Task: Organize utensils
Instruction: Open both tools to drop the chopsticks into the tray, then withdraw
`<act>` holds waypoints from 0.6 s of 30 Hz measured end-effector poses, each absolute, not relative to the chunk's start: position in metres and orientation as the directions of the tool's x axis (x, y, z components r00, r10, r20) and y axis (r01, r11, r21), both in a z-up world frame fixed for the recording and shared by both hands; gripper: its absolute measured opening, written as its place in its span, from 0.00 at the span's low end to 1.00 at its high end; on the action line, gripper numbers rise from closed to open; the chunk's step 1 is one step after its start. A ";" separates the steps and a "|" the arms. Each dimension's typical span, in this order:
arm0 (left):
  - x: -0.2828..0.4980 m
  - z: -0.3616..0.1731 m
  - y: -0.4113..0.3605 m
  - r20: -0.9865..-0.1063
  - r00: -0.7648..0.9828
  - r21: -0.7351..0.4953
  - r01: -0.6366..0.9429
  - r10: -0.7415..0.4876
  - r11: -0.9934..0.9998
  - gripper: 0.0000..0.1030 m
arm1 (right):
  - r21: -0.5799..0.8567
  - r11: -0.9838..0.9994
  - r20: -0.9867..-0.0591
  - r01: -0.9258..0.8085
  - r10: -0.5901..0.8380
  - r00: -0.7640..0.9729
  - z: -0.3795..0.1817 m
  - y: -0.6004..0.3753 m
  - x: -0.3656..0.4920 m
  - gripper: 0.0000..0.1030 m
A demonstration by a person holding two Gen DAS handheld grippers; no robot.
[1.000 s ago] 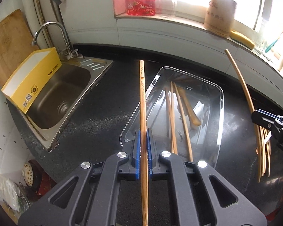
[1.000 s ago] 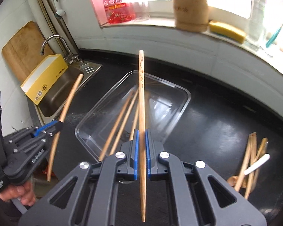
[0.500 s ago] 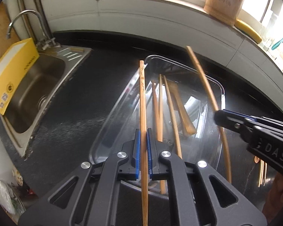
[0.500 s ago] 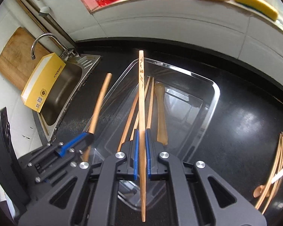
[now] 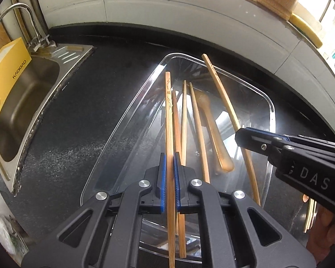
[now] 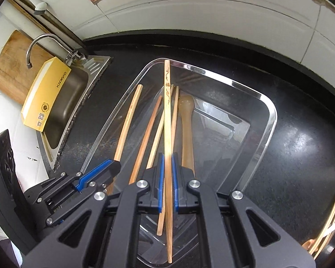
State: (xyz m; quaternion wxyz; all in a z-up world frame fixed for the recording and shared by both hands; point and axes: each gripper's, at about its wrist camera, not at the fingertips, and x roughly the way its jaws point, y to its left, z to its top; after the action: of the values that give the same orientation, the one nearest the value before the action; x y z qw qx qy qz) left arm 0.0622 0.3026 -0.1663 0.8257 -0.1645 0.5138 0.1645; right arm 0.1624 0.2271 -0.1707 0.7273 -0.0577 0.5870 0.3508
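Two chopsticks, one pinched in each gripper's fingers (image 5: pixel 169 169) (image 6: pixel 166 169), lengthwise over the clear tray (image 5: pixel 127 114).

1. Setting: home kitchen.
2. Steel sink (image 5: pixel 22 102) with curved faucet (image 5: pixel 9 20) at 9 o'clock, set in a black speckled countertop (image 5: pixel 78 120).
3. Wooden cutting board (image 6: pixel 11 67) leans on the wall at 10 o'clock.
4. White tiled backsplash (image 6: pixel 212 15) at 12 o'clock.

Both wrist views: steeply downward, close; share clear tray (image 5: pixel 270 111).
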 end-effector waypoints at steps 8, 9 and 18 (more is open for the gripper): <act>0.061 -0.162 0.311 -0.904 0.426 -0.170 -0.434 0.035 0.885 0.60 | 0.421 0.766 -0.850 -0.486 0.520 0.084 -0.154 0.204 0.192 0.81; 0.056 -0.155 0.314 -0.896 0.442 -0.170 -0.448 0.051 0.878 0.80 | 0.422 0.766 -0.845 -0.486 0.526 0.096 -0.147 0.199 0.194 0.81; 0.009 -0.113 0.345 -0.836 0.535 -0.218 -0.532 0.124 0.818 0.81 | 0.402 0.807 -0.815 -0.433 0.531 0.231 -0.094 0.110 0.181 0.81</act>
State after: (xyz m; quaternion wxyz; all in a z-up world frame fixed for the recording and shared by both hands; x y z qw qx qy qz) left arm 0.0085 0.3452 -0.1127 0.8451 -0.2304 0.4416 0.1940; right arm 0.1812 0.1099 -0.0937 0.7833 0.0455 0.5383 0.3075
